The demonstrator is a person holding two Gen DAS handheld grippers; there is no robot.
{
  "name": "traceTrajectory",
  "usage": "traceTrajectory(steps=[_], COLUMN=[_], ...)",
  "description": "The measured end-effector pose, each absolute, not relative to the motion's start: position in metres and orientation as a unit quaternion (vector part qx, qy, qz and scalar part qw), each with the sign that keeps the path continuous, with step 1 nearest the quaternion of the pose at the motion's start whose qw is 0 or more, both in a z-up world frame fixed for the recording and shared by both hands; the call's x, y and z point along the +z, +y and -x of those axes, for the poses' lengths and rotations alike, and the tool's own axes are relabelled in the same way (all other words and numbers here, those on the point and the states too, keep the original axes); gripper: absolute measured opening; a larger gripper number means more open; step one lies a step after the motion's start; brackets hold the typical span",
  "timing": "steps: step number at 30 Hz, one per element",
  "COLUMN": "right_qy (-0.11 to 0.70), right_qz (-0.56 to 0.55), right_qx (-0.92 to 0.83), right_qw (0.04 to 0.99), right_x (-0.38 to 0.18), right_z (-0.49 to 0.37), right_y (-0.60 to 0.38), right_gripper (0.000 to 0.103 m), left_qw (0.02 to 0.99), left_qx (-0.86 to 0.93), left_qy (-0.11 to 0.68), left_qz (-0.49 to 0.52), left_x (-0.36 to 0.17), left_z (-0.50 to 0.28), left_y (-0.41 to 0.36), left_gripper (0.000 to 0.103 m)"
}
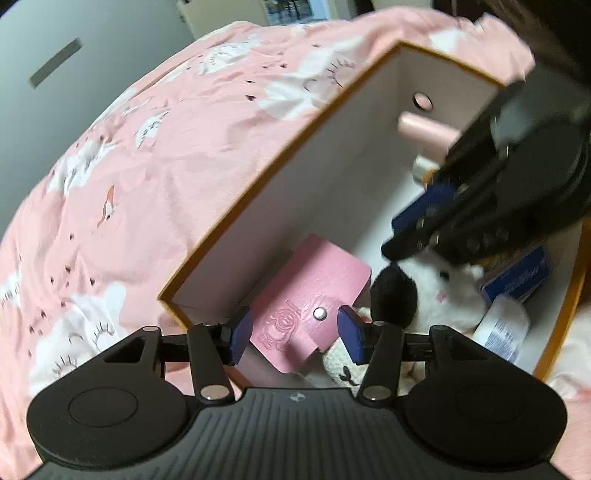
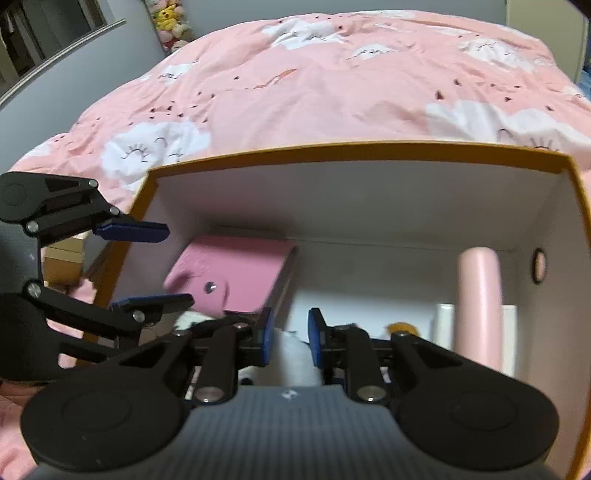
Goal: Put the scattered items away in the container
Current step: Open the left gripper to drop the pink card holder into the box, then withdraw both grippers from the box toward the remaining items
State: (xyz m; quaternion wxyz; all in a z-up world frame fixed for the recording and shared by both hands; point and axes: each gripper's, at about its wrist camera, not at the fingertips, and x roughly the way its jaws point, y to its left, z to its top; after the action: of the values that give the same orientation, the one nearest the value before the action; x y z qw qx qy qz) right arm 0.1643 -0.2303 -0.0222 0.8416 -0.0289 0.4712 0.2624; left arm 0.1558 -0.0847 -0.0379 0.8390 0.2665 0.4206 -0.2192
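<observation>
An orange-rimmed box with white inner walls (image 1: pixel 295 173) (image 2: pixel 351 192) sits on a pink bedspread. In it lie a pink wallet with a snap (image 1: pixel 314 291) (image 2: pixel 229 277), a black-and-white plush toy (image 1: pixel 424 295), a pink cylinder (image 1: pixel 424 131) (image 2: pixel 478 295), a blue packet (image 1: pixel 517 277) and a white tube (image 1: pixel 498 328). My left gripper (image 1: pixel 295 334) is open above the wallet at the box's near corner; it also shows in the right wrist view (image 2: pixel 147 264). My right gripper (image 2: pixel 290 339) is open and empty over the plush toy; it also shows in the left wrist view (image 1: pixel 417 229).
The pink bedspread with white cloud prints (image 1: pixel 147 166) (image 2: pixel 332 81) surrounds the box. A grey wall (image 1: pixel 55 74) stands behind the bed. Stuffed toys (image 2: pixel 171 22) sit on a shelf at the far left. A cardboard box (image 2: pixel 62 262) lies beside the orange one.
</observation>
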Motion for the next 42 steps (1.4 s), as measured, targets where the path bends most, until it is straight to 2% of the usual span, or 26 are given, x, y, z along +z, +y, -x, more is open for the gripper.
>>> traceTrajectory(steps=[5, 16, 25, 27, 29, 35, 38, 42], right_qy=[0.482, 0.51, 0.494, 0.485, 0.474, 0.422, 0.409, 0.388], right_qz=[0.029, 0.004, 0.008, 0.014, 0.016, 0.031, 0.047, 0.05], right_qx=[0.275, 0.265, 0.25, 0.246, 0.244, 0.266, 0.275, 0.308], right_qw=[0.832, 0.818, 0.832, 0.839, 0.846, 0.866, 0.868, 0.867], right_x=[-0.027, -0.051, -0.04, -0.031, -0.021, 0.01, 0.019, 0.031], right_z=[-0.173, -0.19, -0.176, -0.168, -0.161, -0.133, -0.123, -0.112], right_y=[-0.221, -0.202, -0.209, -0.211, -0.213, -0.208, -0.196, -0.181], right_gripper=[0.023, 0.022, 0.023, 0.028, 0.043, 0.046, 0.046, 0.046], left_qw=[0.859, 0.902, 0.9, 0.895, 0.89, 0.884, 0.88, 0.883], left_qx=[-0.191, -0.111, -0.021, -0.009, -0.004, 0.02, 0.044, 0.065], left_qy=[0.418, 0.411, 0.435, 0.446, 0.455, 0.466, 0.472, 0.464], left_qz=[-0.226, -0.066, -0.025, -0.01, 0.004, 0.033, 0.032, 0.037], left_x=[-0.021, 0.008, 0.004, 0.004, 0.004, 0.01, 0.014, 0.02], left_z=[-0.157, -0.138, -0.115, -0.111, -0.105, -0.093, -0.087, -0.074], left_y=[-0.071, -0.032, -0.008, -0.002, 0.003, 0.016, 0.022, 0.034], left_gripper=[0.059, 0.059, 0.059, 0.059, 0.059, 0.059, 0.052, 0.052])
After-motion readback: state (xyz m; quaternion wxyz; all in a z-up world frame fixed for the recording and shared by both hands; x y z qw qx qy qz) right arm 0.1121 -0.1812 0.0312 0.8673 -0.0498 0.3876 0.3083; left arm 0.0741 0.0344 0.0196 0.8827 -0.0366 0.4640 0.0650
